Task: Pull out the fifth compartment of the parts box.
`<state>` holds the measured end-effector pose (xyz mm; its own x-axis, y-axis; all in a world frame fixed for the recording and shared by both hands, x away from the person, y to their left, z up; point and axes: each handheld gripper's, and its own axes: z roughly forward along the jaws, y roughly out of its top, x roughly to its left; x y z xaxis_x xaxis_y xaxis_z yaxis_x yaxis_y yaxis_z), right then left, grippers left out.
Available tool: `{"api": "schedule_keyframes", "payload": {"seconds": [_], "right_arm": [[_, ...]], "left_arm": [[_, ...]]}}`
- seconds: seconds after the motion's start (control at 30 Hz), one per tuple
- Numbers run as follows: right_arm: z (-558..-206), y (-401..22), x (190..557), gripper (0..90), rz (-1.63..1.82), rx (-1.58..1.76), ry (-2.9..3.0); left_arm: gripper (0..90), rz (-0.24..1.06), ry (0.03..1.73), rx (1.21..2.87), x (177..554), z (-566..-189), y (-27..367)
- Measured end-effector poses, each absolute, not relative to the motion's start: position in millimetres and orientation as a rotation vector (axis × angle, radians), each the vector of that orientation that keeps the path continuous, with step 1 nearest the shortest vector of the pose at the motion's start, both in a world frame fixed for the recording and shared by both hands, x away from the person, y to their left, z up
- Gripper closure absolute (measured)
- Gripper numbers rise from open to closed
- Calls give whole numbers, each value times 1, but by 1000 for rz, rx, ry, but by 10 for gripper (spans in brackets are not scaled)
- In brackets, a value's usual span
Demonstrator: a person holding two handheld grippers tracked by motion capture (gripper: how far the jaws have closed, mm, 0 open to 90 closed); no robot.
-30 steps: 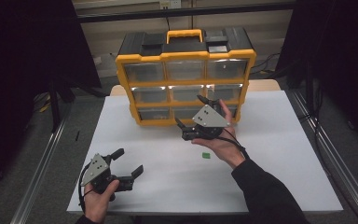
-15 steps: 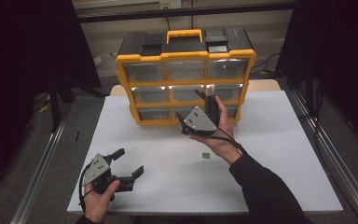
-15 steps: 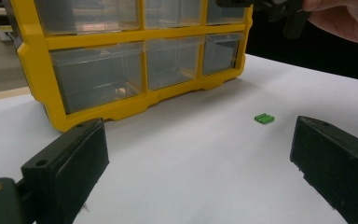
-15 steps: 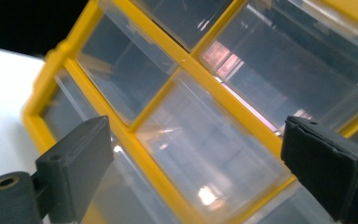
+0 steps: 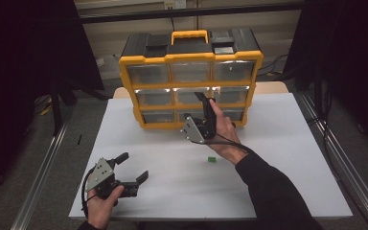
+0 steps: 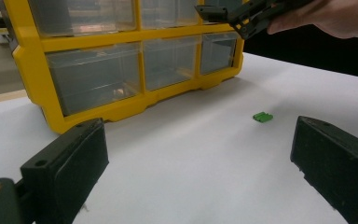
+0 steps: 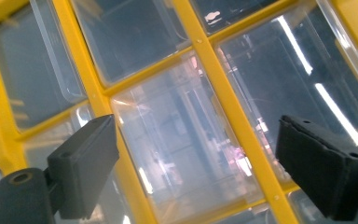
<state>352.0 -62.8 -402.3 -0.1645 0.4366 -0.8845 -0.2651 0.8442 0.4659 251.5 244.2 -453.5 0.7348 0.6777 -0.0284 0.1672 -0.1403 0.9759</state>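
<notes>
At the back of the white tabletop stands a yellow drawer cabinet with a black top, a yellow carry handle and three rows of clear drawers. No brand, label or writing can be read on it.

Right hand-held gripper: raised off the tabletop, pointed at the front of the cabinet around the middle and lower drawer rows. Jaws wide apart, nothing between them. Its own view looks at close range onto a clear drawer framed by yellow dividers; whether a jaw touches the drawer face cannot be told.

Left hand-held gripper: low over the near left part of the tabletop, jaws wide apart, holding nothing.

A small green piece lies on the tabletop between the two grippers, well in front of the cabinet, apart from both.
</notes>
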Motion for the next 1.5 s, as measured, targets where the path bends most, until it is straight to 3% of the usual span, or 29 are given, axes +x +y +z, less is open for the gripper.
{"api": "schedule_keyframes", "payload": {"seconds": [0.37, 0.4, 1.07, 1.5], "right_arm": [[-405, -53, 359, 202, 437, -11, 1577], [-403, -52, 361, 262, 425, -14, 1582], [-402, -48, 381, 573, 313, 6, 1595], [-401, -49, 384, 672, 282, 43, 1565]], "left_arm": [[38, 512, 677, 1686, 251, -453, 243], [38, 512, 677, 1686, 251, -453, 243], [36, 510, 671, 1678, 248, -453, 240], [35, 516, 670, 1684, 248, -453, 240]]}}
